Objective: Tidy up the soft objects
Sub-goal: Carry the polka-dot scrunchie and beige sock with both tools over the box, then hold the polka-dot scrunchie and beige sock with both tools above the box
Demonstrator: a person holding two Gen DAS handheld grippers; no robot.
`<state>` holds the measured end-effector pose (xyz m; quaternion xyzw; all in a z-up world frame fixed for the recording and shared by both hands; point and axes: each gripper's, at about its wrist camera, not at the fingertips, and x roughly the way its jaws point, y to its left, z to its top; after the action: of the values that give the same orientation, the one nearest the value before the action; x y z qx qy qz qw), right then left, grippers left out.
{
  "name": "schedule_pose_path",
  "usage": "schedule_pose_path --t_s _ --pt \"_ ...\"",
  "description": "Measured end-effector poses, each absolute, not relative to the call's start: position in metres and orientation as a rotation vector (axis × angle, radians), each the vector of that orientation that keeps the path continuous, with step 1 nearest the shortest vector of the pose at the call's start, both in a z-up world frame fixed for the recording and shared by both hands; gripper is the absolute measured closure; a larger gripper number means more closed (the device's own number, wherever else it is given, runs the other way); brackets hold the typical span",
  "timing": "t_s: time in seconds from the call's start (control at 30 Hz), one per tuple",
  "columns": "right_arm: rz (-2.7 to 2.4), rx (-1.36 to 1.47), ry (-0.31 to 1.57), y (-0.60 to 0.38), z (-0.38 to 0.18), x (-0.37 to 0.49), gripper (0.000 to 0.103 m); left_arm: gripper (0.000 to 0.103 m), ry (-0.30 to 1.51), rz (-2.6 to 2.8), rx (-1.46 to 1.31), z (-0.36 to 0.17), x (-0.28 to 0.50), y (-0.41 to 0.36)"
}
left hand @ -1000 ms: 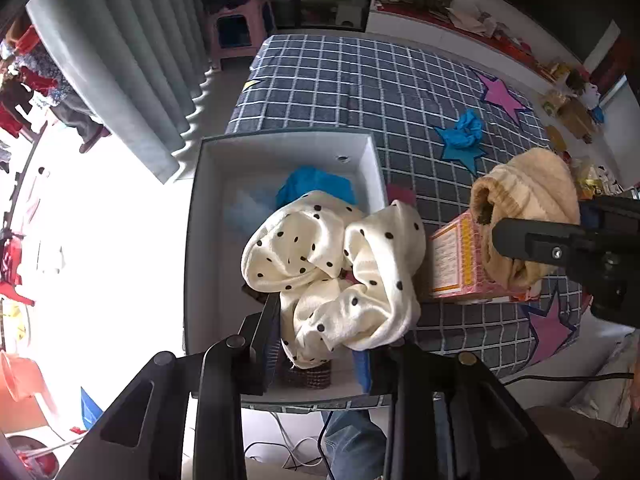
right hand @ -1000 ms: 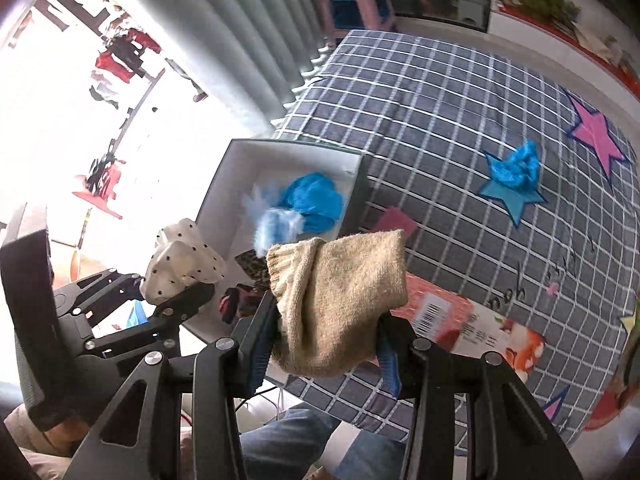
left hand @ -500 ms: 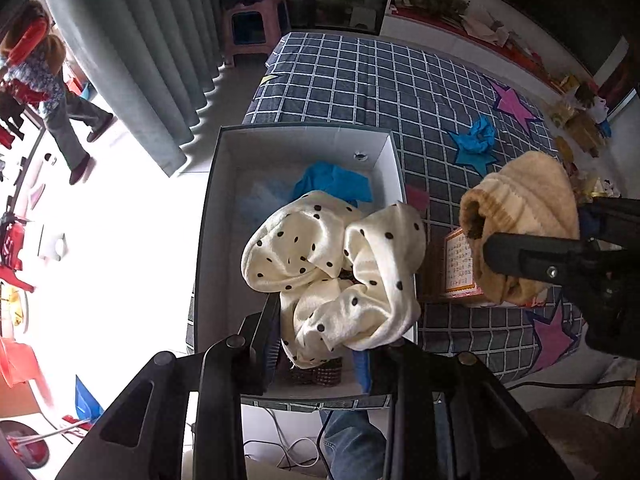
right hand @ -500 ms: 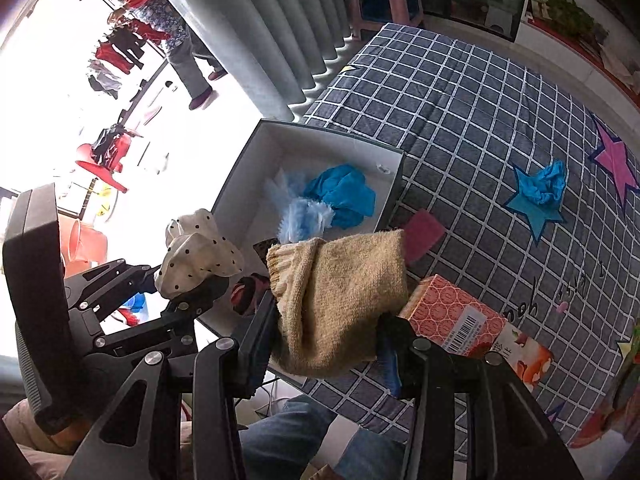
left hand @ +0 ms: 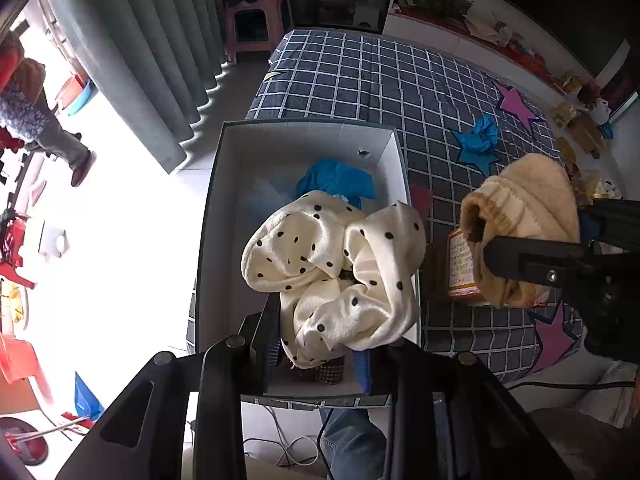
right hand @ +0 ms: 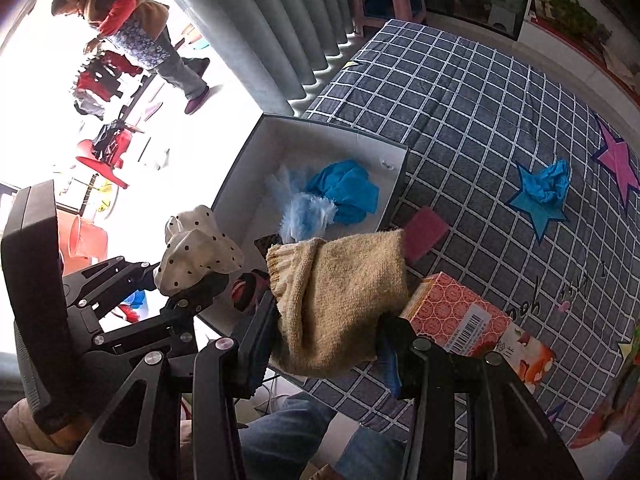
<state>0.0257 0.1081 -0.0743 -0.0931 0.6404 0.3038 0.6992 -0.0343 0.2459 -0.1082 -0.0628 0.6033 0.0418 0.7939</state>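
My left gripper (left hand: 318, 344) is shut on a cream cloth with black dots (left hand: 336, 264) and holds it above the near end of a white open box (left hand: 224, 216). The cloth also shows in the right wrist view (right hand: 196, 252). My right gripper (right hand: 326, 344) is shut on a tan knitted sock (right hand: 340, 300), held above the bed just right of the box (right hand: 256, 160). The sock shows at the right of the left wrist view (left hand: 524, 216). In the box lie a blue cloth (right hand: 348, 190), a pale blue fluffy piece (right hand: 304, 216) and dark items near its front.
A checked bedspread (right hand: 480, 120) with star patches carries a crumpled blue cloth (right hand: 546, 184), a pink pad (right hand: 426, 230) and an orange tissue box (right hand: 456, 312). Grey curtains (left hand: 152, 60) hang left of the bed. A person (right hand: 132, 28) stands outside.
Both grippers have risen and drawn back with their cloths; the box and bed look farther away. The grips have not changed.
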Motion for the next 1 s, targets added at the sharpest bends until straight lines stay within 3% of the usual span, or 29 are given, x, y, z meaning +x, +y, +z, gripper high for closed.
schedule_pose_path --t_s 1.0 --pt "0.745 -0.354 1.52 0.156 -0.119 0.01 0.056 0.069 1.52 0.107 -0.239 -0.178 -0.052 0.259"
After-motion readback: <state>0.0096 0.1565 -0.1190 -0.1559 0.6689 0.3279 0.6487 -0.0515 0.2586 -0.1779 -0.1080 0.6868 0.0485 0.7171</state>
